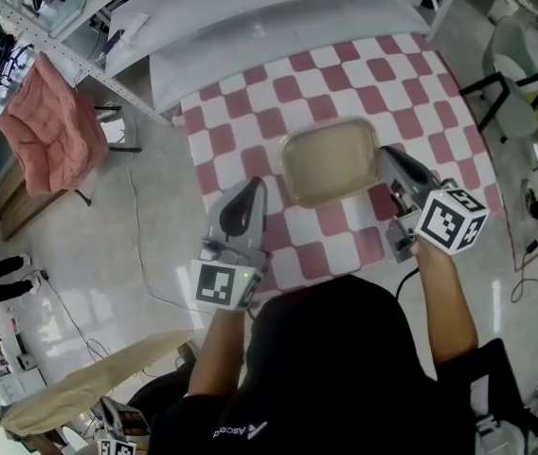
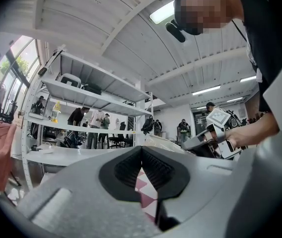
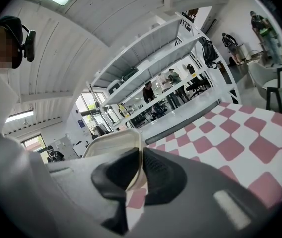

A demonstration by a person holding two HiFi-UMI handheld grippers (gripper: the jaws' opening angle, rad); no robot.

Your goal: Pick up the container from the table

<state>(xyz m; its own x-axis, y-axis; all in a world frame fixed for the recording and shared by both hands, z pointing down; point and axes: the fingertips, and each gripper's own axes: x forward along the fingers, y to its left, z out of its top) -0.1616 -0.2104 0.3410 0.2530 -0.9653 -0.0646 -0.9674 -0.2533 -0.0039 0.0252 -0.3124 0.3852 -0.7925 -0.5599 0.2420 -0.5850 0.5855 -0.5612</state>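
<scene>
Beige container (image 1: pixel 331 162) is over the pink-checked table (image 1: pixel 411 93), its right rim pinched by the right gripper (image 1: pixel 384 155); left gripper (image 1: pixel 252 188) pressed together, empty, near its left side.

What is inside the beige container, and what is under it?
The container looks empty in the head view: only its beige floor shows. Under it lies the pink-and-white checked table; the patch straight below is covered. The right gripper has its jaws shut on the rim.
</scene>
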